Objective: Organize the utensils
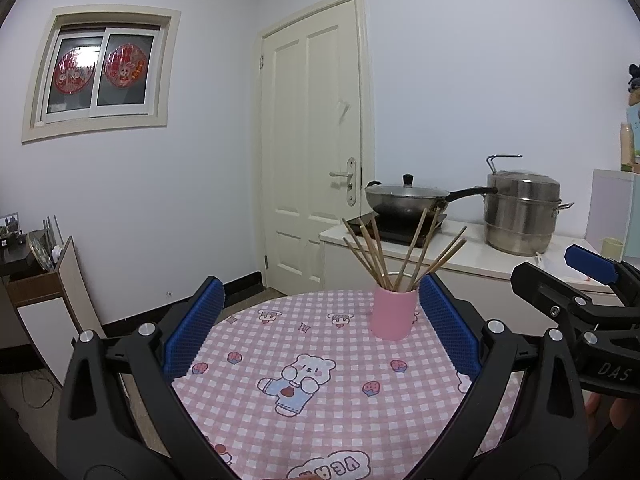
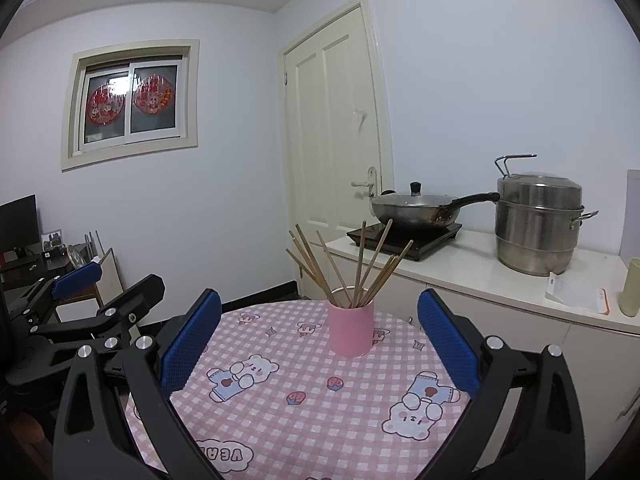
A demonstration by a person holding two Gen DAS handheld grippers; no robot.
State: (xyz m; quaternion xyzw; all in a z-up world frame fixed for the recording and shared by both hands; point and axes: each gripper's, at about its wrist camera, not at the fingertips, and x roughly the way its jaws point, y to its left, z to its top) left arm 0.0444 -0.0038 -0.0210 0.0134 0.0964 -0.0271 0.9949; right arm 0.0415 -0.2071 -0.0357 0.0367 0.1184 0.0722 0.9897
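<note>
Right wrist, pink cup [image 2: 351, 330] beyond spread tongs [image 2: 320, 344]

Beyond my table stood a cream door [image 1: 314, 152] and a window [image 1: 100, 70] with red paper cutouts. On the white counter [image 2: 500, 280] I saw a lidded wok [image 2: 416, 206] on an induction hob [image 2: 404, 240], beside a steel steamer pot [image 2: 538, 224].

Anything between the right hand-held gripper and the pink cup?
Nothing: only bare checked tablecloth between the right hand-held gripper and the pink cup, seen in the right wrist view.
</note>
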